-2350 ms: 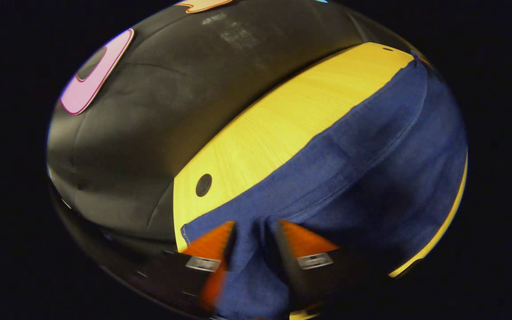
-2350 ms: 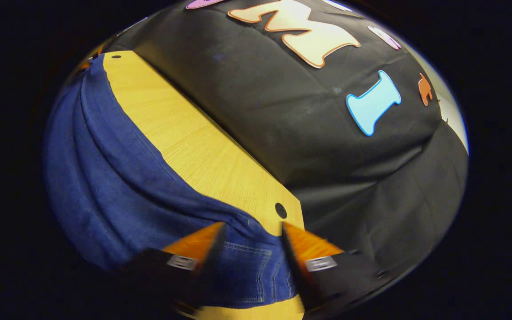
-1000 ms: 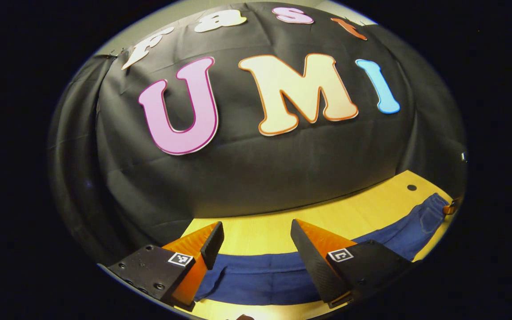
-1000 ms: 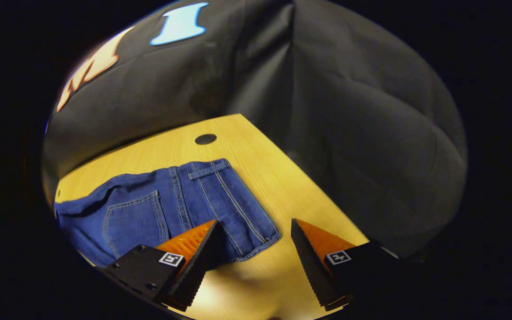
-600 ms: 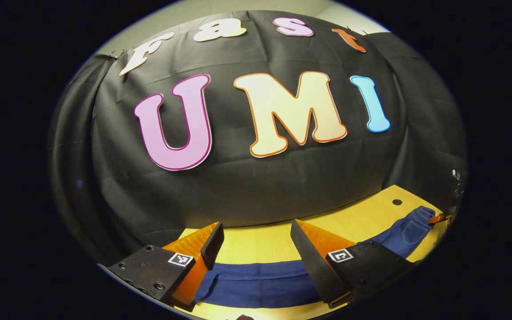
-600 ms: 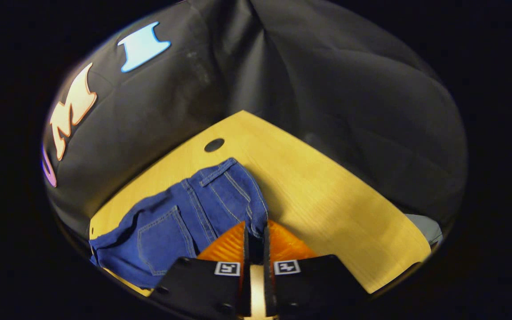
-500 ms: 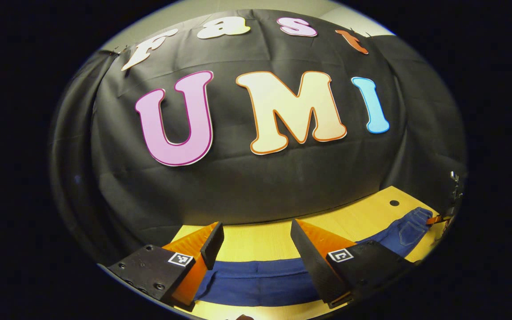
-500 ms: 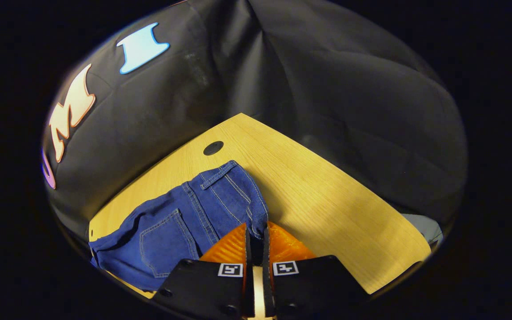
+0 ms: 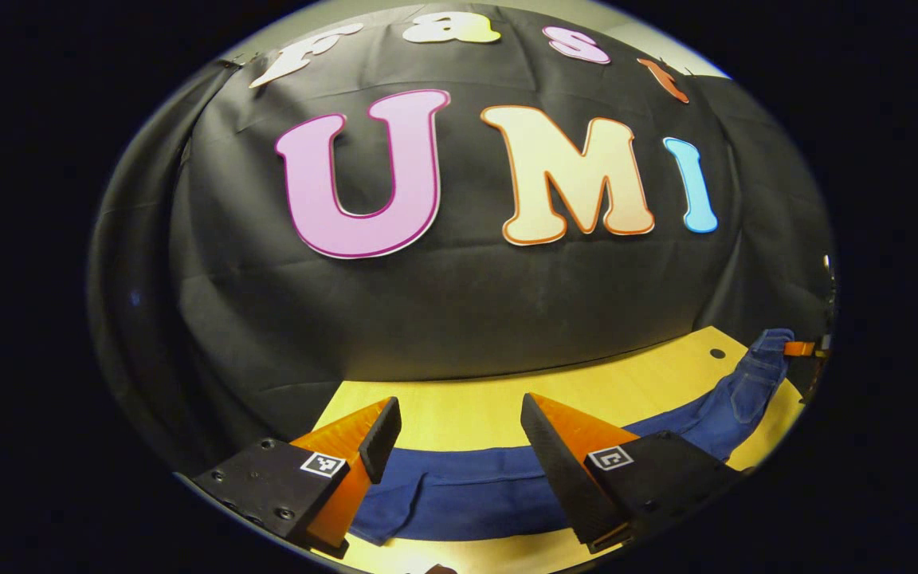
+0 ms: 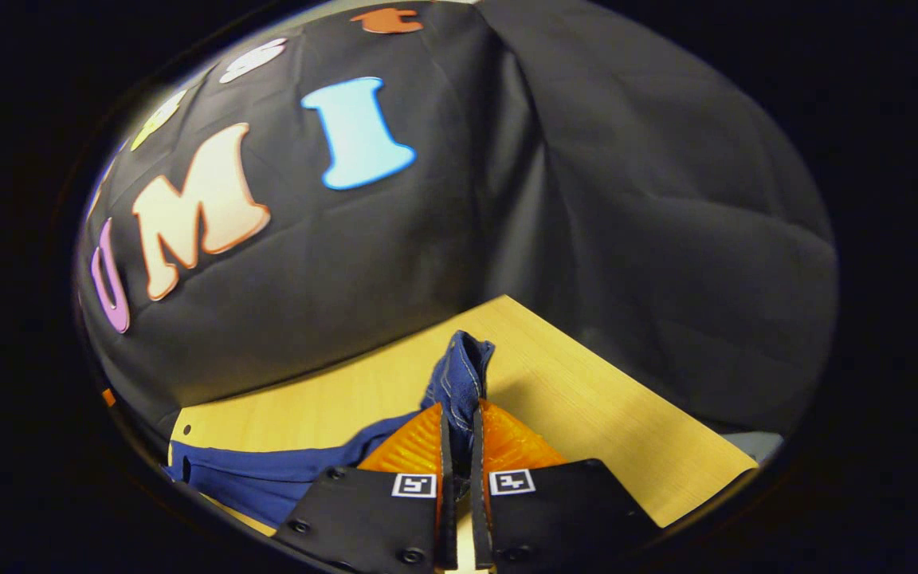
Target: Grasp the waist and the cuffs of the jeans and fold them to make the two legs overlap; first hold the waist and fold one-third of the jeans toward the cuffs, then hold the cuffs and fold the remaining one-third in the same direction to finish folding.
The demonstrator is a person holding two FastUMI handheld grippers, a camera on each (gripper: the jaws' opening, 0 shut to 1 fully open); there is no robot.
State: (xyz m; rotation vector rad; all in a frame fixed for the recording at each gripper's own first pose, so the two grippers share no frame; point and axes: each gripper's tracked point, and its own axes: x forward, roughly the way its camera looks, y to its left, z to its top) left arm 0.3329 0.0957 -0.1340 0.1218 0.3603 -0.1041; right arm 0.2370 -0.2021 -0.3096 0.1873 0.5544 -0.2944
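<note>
R tool (image 10: 459,434) clamps jeans (image 10: 459,371) waist; L tool (image 9: 459,430) open.

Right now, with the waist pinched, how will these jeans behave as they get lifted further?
The jeans likely stay floppy: the pinched waist bunches above the right gripper. The legs lie flat on the table, so they will probably drag and sag.

We note the right gripper (image 10: 459,426) clamped, both fingers pressing the jeans (image 10: 459,371) waist (lifted). Our left gripper (image 9: 453,434) hangs with fingers spread, gripping nothing, over the denim.
</note>
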